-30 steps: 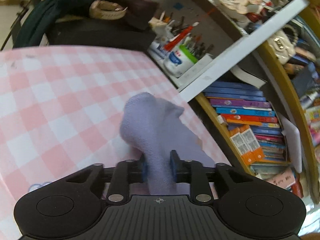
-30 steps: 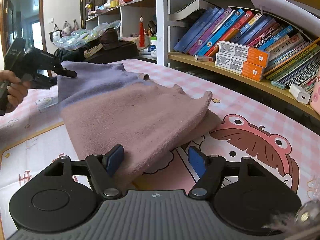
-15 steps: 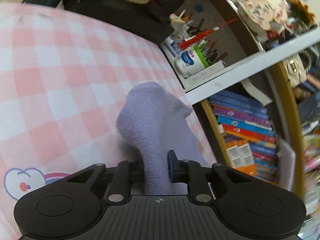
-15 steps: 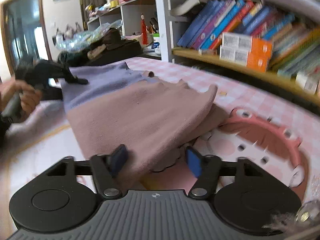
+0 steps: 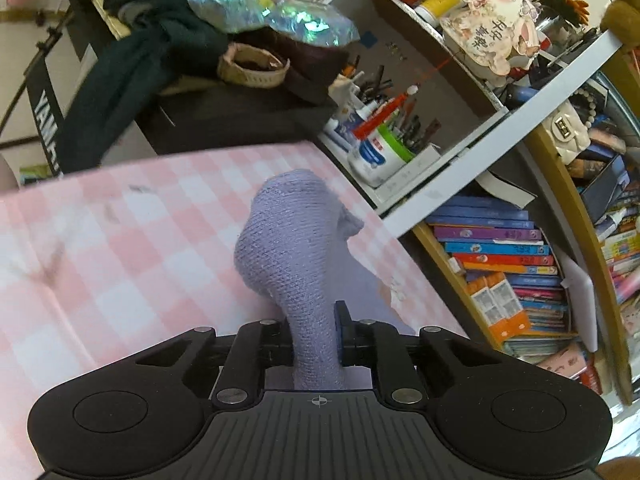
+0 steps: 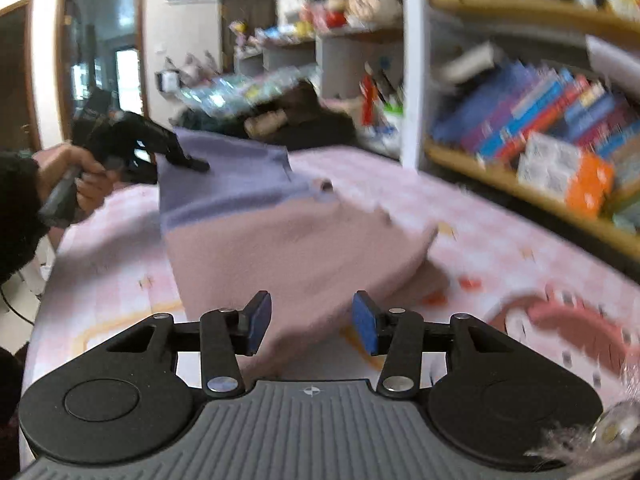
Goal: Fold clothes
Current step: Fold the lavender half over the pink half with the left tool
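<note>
- Left wrist view: the left gripper (image 5: 316,340) is clamped on a bunched fold of the lilac part of the garment (image 5: 288,248); the knit rises between the jaws and bulges above them
- The rest of the lilac cloth trails down to the right onto the pink checked bench (image 5: 120,248)
- Beyond the bench edge: a white shelf (image 5: 500,152) with a tub of pens (image 5: 380,148), and rows of books (image 5: 496,248) below it
- Right wrist view (motion-blurred): the right gripper (image 6: 312,320) has its jaws set wide, with blue pads (image 6: 366,322) either side of the garment's near pink edge; the pads are apart from the cloth, nothing is held
- The garment (image 6: 288,240) is lilac at the far end and dusty pink at the near end; the far lilac corner is raised off the bench (image 6: 500,248) by the left gripper (image 6: 192,162), the pink part slopes down to the bench
- A hand (image 6: 80,176) holds the left gripper's handle at the left edge of this view
</note>
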